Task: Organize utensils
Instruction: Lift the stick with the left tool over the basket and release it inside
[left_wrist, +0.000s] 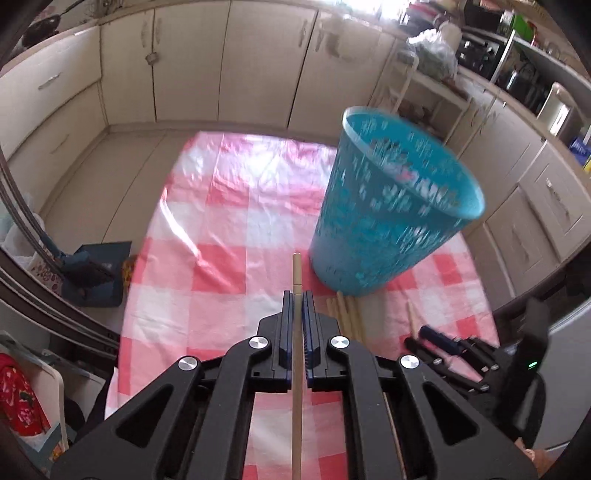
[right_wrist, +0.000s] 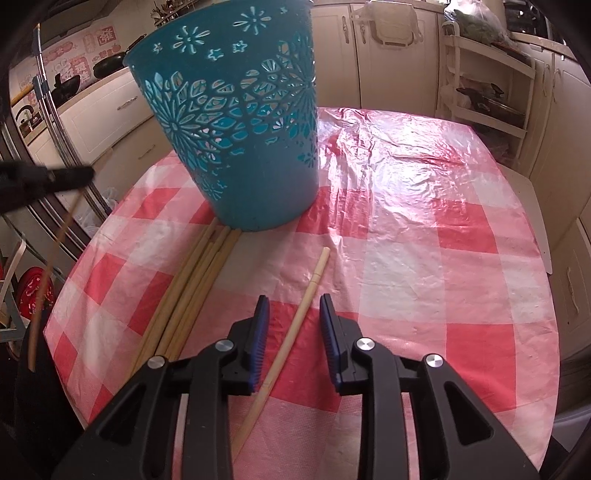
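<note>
My left gripper (left_wrist: 297, 299) is shut on a long wooden chopstick (left_wrist: 296, 273) and holds it above the table, left of the teal perforated basket (left_wrist: 391, 206). The basket (right_wrist: 240, 122) stands upright on the red-and-white checked tablecloth (right_wrist: 424, 266). Several chopsticks (right_wrist: 192, 288) lie bundled on the cloth at the basket's base. My right gripper (right_wrist: 291, 306) is open, low over the cloth, with a single chopstick (right_wrist: 295, 325) lying between its jaws. In the right wrist view the left gripper (right_wrist: 74, 177) shows blurred at the far left with its chopstick hanging down.
Cream kitchen cabinets (left_wrist: 229, 59) surround the table. A white rack (right_wrist: 487, 81) with pans stands at the back right. A blue dustpan (left_wrist: 96, 273) sits on the floor to the left. The right gripper's body (left_wrist: 461, 350) lies low at the right of the bundle.
</note>
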